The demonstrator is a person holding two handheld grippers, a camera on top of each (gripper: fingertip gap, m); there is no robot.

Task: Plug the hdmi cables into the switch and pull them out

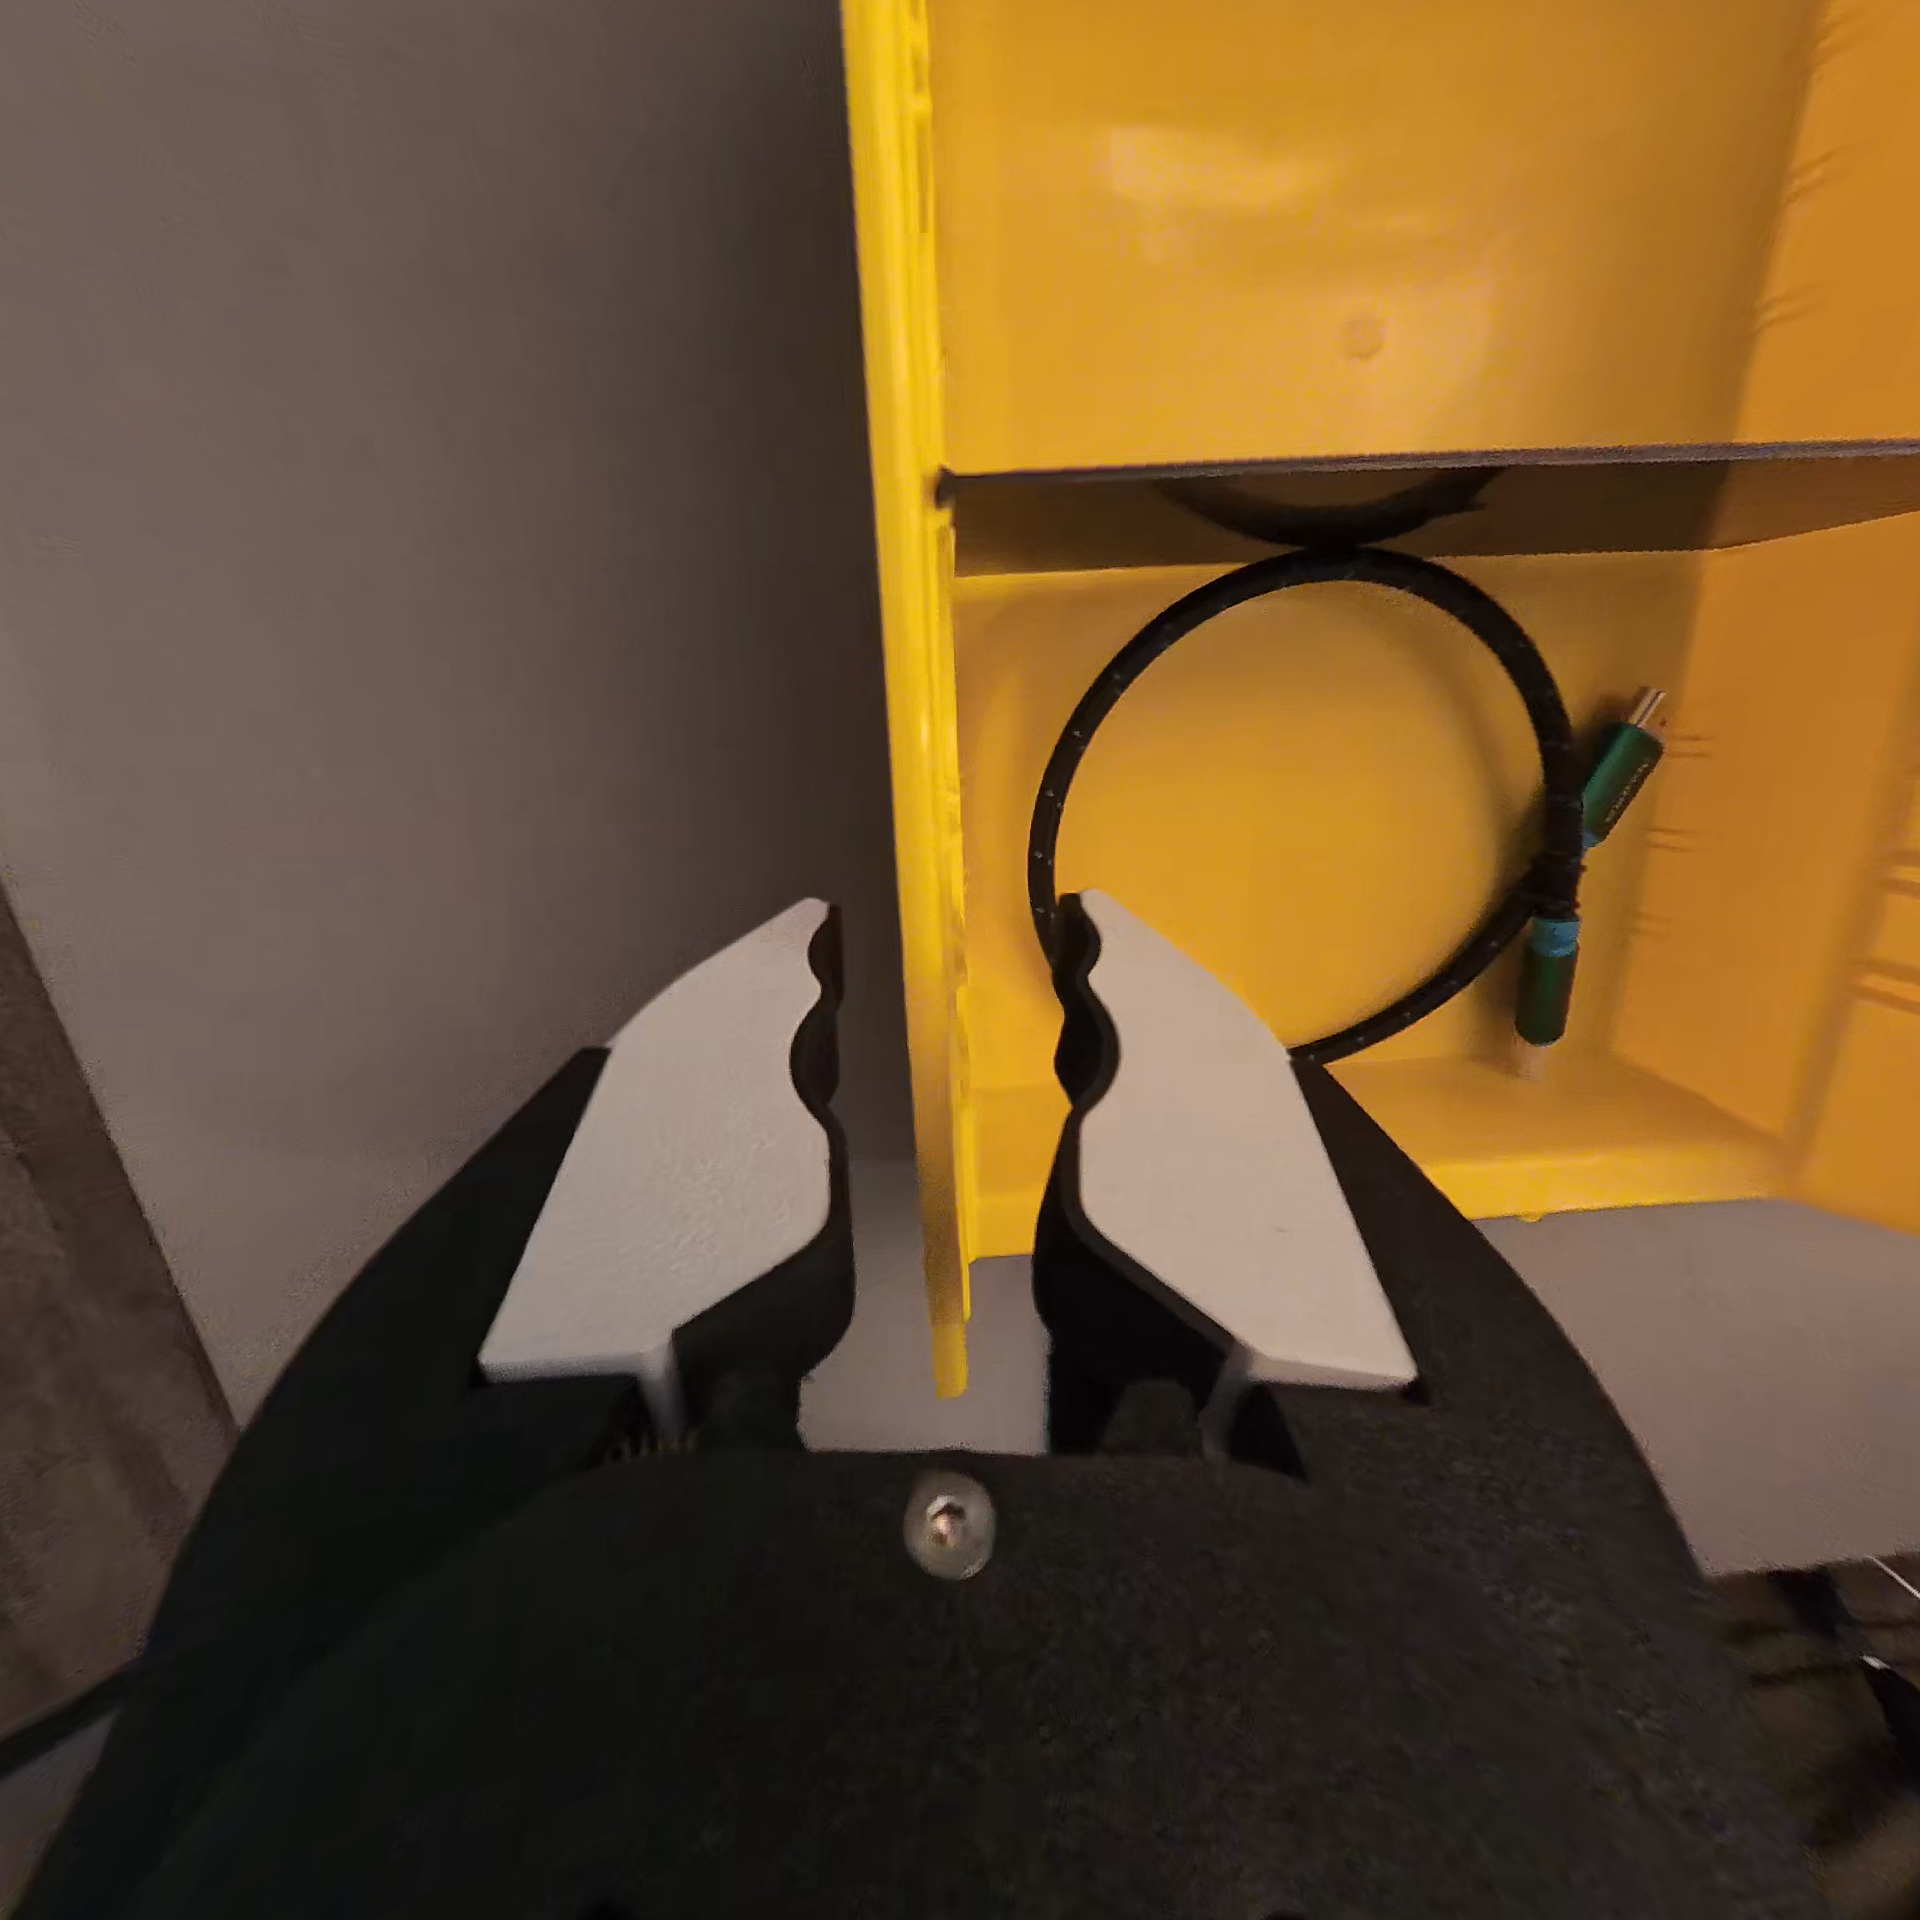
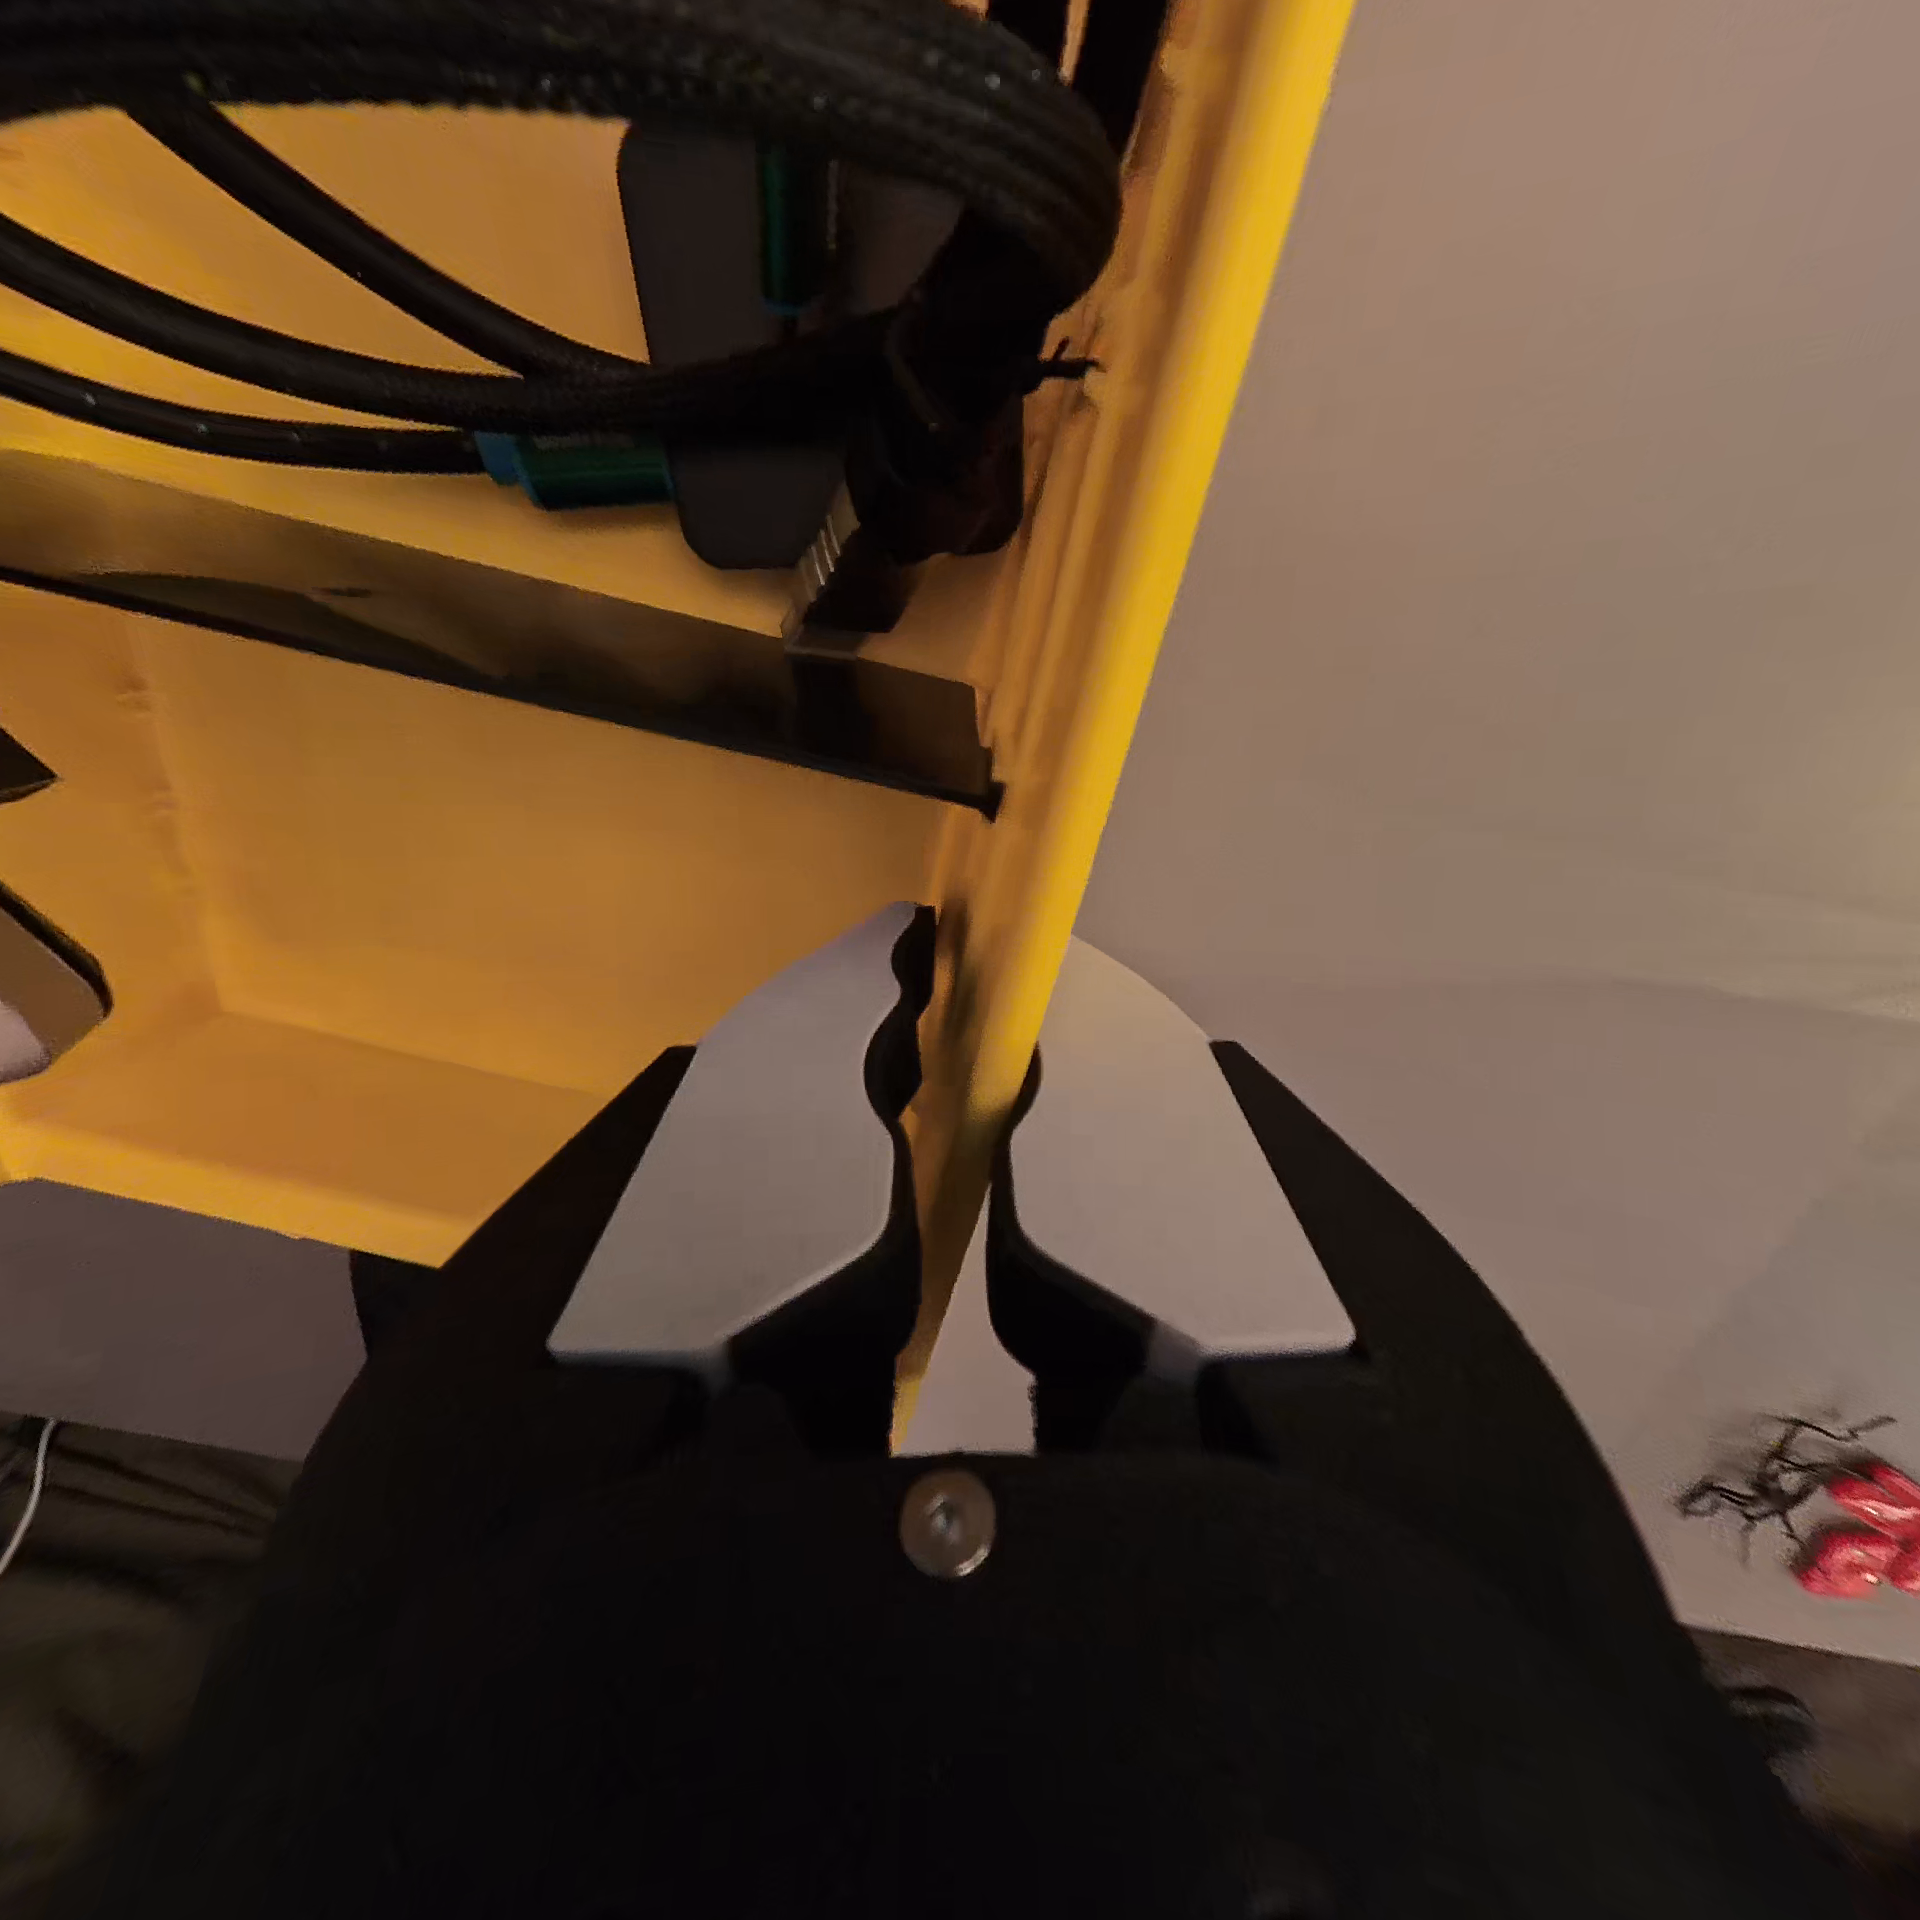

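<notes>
My right gripper (image 2: 961, 1049) pinches the yellow tray (image 2: 1081, 790) wall. My left gripper (image 1: 951, 997) straddles the opposite wall, spread. Keep the tray level so the cables (image 2: 582, 384) don't slide.

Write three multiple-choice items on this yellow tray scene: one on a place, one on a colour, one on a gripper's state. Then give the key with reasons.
1. Where does the coiled cable lie in the left wrist view?
A. In the tray compartment nearer the camera than the black divider
B. On the grey table outside the tray
C. Between the gripper's fingers

2. What colour are the coiled cable's connector shells?
A. Red
B. Green
C. White

3. How does the right gripper stand?
A. Wide open, away from the tray
B. Shut on a cable
C. Shut on the tray's side wall

Key: 1 A, the loop rests on the yellow floor on the near side of the divider. 2 B, both plugs have green bodies. 3 C, the yellow wall sits pinched between its fingers.
</notes>
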